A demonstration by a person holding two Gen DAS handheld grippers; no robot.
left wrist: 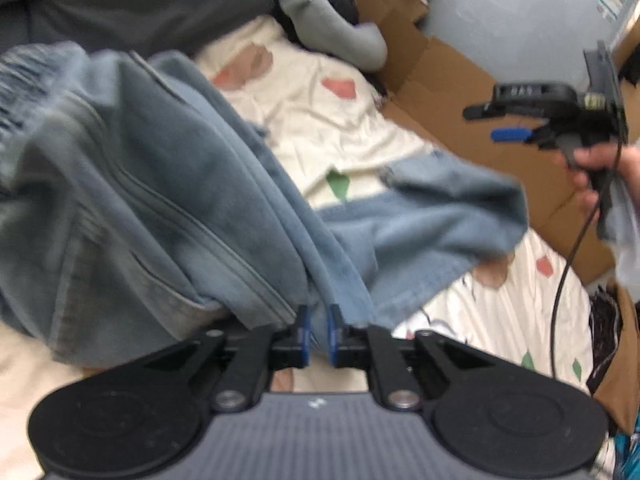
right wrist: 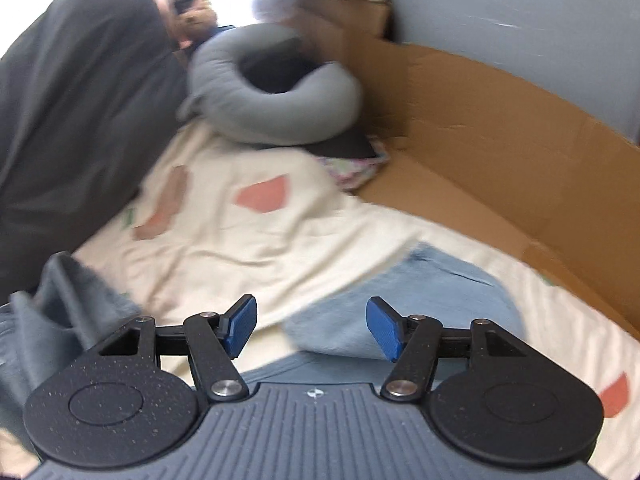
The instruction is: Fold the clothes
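A blue-grey garment [left wrist: 168, 200], with seams and a ribbed hem, hangs bunched over a cream bedsheet [left wrist: 320, 120]. My left gripper [left wrist: 318, 336] is shut on a fold of it and holds it up. My right gripper [right wrist: 312, 328] is open and empty, just above another part of the same garment [right wrist: 420, 300] that lies on the sheet. The right gripper also shows in the left wrist view [left wrist: 516, 124] at the far right, held in a hand, clear of the cloth.
A grey U-shaped pillow [right wrist: 280, 92] lies at the head of the bed. A dark grey cushion [right wrist: 80, 100] stands on the left. Flattened cardboard [right wrist: 500, 140] lines the right side against a grey wall [right wrist: 520, 20].
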